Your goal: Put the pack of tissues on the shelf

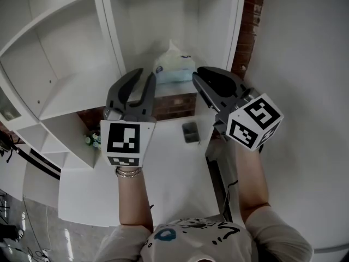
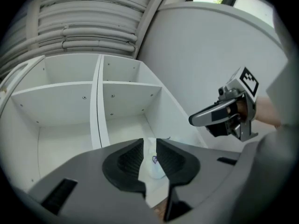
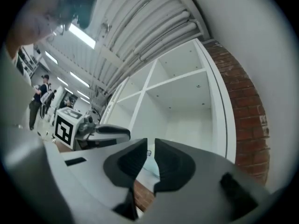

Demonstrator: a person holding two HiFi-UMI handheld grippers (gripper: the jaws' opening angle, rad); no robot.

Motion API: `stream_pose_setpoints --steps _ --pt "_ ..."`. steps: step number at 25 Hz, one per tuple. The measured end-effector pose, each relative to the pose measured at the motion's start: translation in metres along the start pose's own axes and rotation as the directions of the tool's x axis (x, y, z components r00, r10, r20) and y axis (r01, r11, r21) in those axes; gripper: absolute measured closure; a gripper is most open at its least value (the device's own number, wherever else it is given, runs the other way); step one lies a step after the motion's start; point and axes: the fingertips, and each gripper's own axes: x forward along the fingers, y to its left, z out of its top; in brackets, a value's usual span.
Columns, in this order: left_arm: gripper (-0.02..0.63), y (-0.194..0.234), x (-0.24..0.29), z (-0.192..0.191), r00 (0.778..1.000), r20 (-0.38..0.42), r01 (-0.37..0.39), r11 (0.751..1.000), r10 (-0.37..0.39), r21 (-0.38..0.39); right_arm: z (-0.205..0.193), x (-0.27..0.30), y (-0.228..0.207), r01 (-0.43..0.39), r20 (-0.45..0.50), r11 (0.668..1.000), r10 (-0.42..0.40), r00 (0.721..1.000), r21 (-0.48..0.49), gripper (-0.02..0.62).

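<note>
we see the pack of tissues (image 1: 173, 64), pale blue and white in a clear wrapper bunched at the top, standing upright in the white shelf's (image 1: 163, 15) right-hand compartment.

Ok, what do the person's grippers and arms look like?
The left gripper and right gripper: dark grey curved jaws, ribbed black pads, each with a white cube bearing black square markers. A bracelet on the left wrist; pale printed short-sleeved top.

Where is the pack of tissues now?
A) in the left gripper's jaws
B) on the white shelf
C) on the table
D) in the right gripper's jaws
B: the pack of tissues stands on the white shelf, apart from the left gripper and right gripper.
</note>
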Motion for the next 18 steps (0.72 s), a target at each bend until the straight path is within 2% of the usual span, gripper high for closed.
stream_pose_setpoints --steps 1,3,5,12,18 --pt "0.520 -0.004 -0.004 0.001 0.999 0.027 0.021 0.999 -0.020 -0.025 0.003 -0.004 0.003 -0.025 0.042 0.999 0.024 0.999 0.029 0.537" --pt "0.548 -0.015 -0.016 0.004 0.993 0.095 0.071 0.996 -0.065 -0.062 0.005 -0.012 0.007 -0.045 0.111 0.997 0.039 0.993 0.061 0.537" --pt "0.566 -0.029 -0.029 0.000 0.985 0.135 0.115 0.990 -0.104 -0.076 0.001 -0.019 0.010 -0.048 0.135 0.996 0.037 0.990 0.075 0.537" --pt "0.578 -0.056 -0.052 -0.046 0.981 0.046 0.196 0.968 -0.191 -0.155 -0.031 -0.035 0.030 -0.074 0.095 0.989 0.062 0.994 0.129 0.537" --pt "0.584 -0.078 -0.067 -0.068 0.963 0.008 0.267 0.943 -0.271 -0.197 -0.071 -0.046 0.053 -0.108 0.001 0.984 0.109 0.994 0.142 0.538"
